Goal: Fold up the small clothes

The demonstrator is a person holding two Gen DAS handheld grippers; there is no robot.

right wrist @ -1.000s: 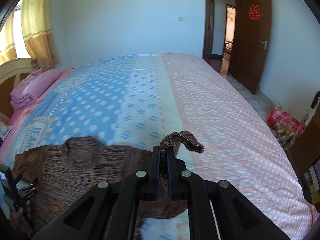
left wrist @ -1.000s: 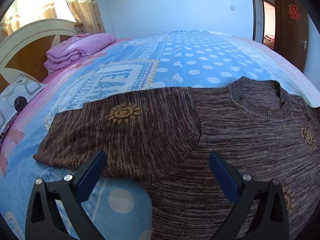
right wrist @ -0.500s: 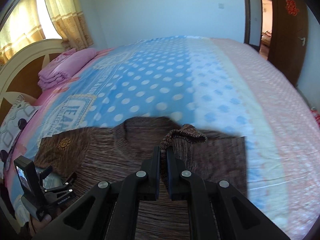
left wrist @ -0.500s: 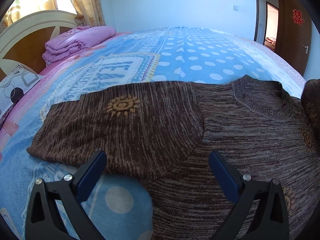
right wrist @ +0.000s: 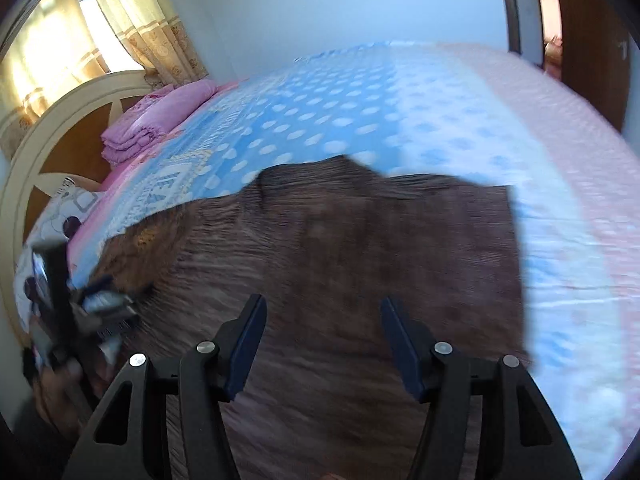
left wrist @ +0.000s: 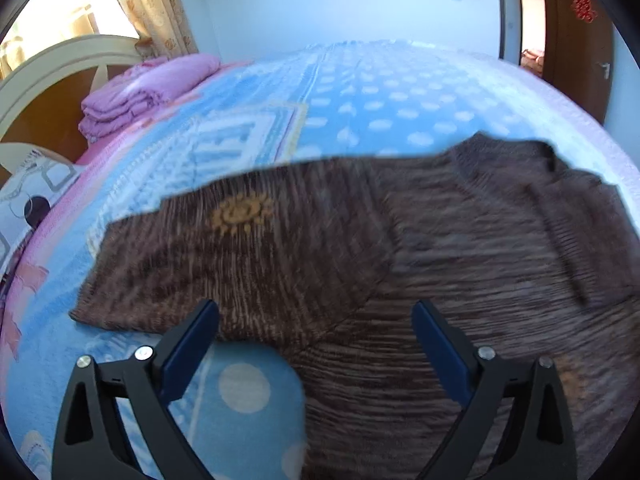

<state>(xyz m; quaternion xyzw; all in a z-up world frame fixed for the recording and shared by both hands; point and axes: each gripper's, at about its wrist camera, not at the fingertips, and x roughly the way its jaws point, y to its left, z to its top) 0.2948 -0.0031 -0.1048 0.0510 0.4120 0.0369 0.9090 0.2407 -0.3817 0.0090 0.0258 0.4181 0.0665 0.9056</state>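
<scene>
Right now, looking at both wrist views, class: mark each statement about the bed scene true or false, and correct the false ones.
1. The brown sweater lies on the bed. True.
2. The right gripper is clamped on a sleeve. False: its jaws stand apart, having just opened, with nothing pinched between them.
3. A folded pink blanket sits near the headboard. True.
4. The left gripper is shut. False: it is open above the sweater.
5. The sweater's left sleeve carries a green star. False: it shows a yellow sun motif.
</scene>
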